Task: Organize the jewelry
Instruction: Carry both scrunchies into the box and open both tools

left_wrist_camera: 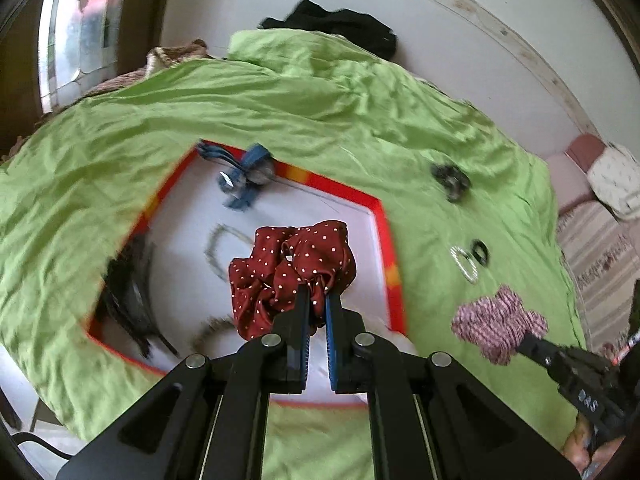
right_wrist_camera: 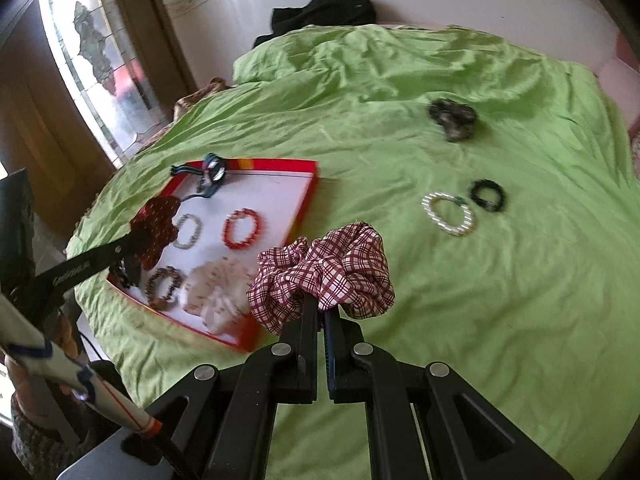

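Observation:
My left gripper [left_wrist_camera: 316, 300] is shut on a dark red polka-dot scrunchie [left_wrist_camera: 292, 268], which hangs over the white tray with a red rim [left_wrist_camera: 384, 220]. In the right wrist view my right gripper [right_wrist_camera: 322, 304] is shut on a maroon-and-white plaid scrunchie [right_wrist_camera: 332, 276], just right of the tray [right_wrist_camera: 310, 196]. Inside the tray lie a red bead bracelet [right_wrist_camera: 242, 228], a grey bracelet [right_wrist_camera: 188, 232], a dark bead bracelet [right_wrist_camera: 164, 286], a white scrunchie [right_wrist_camera: 220, 292] and a blue strap piece [right_wrist_camera: 212, 172]. A pearl bracelet [right_wrist_camera: 450, 214], a black hair tie [right_wrist_camera: 488, 196] and a dark scrunchie [right_wrist_camera: 452, 118] lie loose on the bed.
Everything rests on a wrinkled green bedspread [right_wrist_camera: 440, 320]. A black cloth [right_wrist_camera: 320, 12] lies at the far edge by the white wall. A window [right_wrist_camera: 100, 60] stands at the left. Striped bedding and a pillow [left_wrist_camera: 616, 184] sit at the right edge.

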Motion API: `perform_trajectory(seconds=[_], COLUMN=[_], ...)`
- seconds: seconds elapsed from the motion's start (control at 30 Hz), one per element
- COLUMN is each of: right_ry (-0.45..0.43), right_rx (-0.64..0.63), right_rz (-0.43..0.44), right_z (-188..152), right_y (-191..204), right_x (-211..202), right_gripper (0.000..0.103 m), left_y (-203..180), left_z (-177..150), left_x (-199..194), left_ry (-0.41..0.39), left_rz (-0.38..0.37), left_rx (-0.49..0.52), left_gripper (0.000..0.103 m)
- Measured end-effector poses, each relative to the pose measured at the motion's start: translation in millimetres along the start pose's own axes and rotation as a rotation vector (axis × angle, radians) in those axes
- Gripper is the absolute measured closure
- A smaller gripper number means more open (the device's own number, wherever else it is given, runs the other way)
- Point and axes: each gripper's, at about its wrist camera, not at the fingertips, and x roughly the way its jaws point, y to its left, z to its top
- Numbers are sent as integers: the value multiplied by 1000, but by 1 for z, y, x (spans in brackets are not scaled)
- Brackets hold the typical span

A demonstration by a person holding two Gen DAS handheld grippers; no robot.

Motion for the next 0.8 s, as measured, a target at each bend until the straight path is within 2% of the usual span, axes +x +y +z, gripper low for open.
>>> perform_trajectory(seconds=[0.2,0.4,0.57,0.7,0.8], right_ry=[37,80,105,82,72], right_rx=[-36,-74,-123,-184,-169], right_rz=[81,156,198,171,158], right_z=[17,28,35,41,52], right_y=[33,70,99,111,105], right_x=[26,55,77,85,93], right_gripper=[100,100,100,100,100], left_y=[32,54,66,70,72], left_z=[34,61,70,68,65], left_x=[23,54,71,81,87], left_ry=[-25,-17,-2,15,29], left_rz=[95,145,131,116,108], left_rx=[-11,0,-6,-8,-9], left_gripper=[96,96,96,96,96])
